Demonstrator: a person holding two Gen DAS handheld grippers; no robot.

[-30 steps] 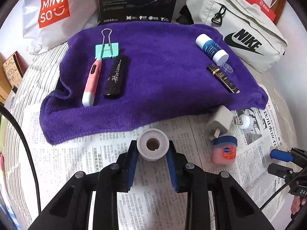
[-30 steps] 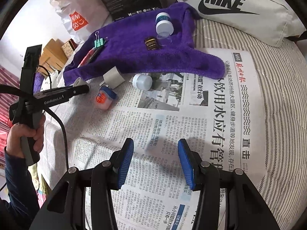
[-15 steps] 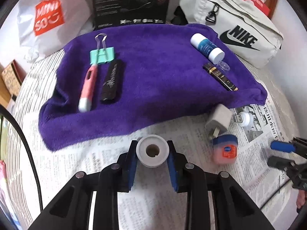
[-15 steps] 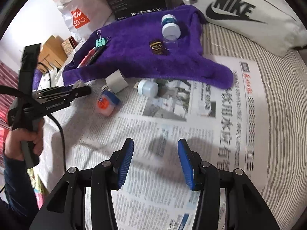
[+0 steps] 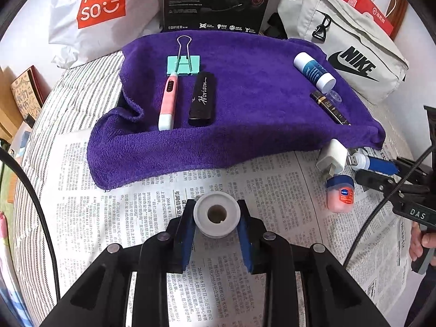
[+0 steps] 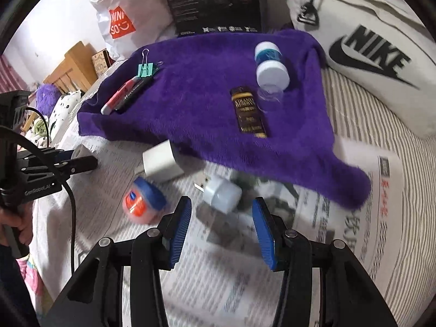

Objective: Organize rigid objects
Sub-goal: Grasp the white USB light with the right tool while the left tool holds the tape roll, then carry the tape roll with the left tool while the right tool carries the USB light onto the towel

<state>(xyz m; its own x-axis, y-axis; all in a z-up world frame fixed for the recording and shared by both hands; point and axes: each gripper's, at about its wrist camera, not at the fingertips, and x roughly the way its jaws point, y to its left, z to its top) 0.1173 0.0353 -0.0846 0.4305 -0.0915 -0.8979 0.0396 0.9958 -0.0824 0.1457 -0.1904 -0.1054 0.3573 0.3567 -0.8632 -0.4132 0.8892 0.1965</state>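
My left gripper (image 5: 216, 214) is shut on a white roll (image 5: 216, 201) with a centre hole, held above the newspaper in front of the purple towel (image 5: 259, 114). On the towel lie a green binder clip (image 5: 184, 64), a pink pen (image 5: 167, 100), a black stick (image 5: 203, 98), a blue-and-white bottle (image 5: 313, 70) and a black-gold tube (image 5: 329, 107). My right gripper (image 6: 222, 218) stands open with nothing between its pads. Just beyond its tips lies a small white USB light (image 6: 222, 194). Left of that are a Vaseline jar (image 6: 143, 203) and a white charger (image 6: 159, 162).
A newspaper (image 5: 122, 190) covers a striped sheet (image 6: 395, 141). Behind the towel stand a white Miniso bag (image 5: 100, 8), a black box (image 5: 215, 0) and a white Nike bag (image 5: 348, 54). A hand (image 5: 421, 242) grips the right tool's handle.
My right gripper has advanced over the newspaper toward the USB light and rolled slightly. The left gripper has shifted a little sideways, still holding the roll.
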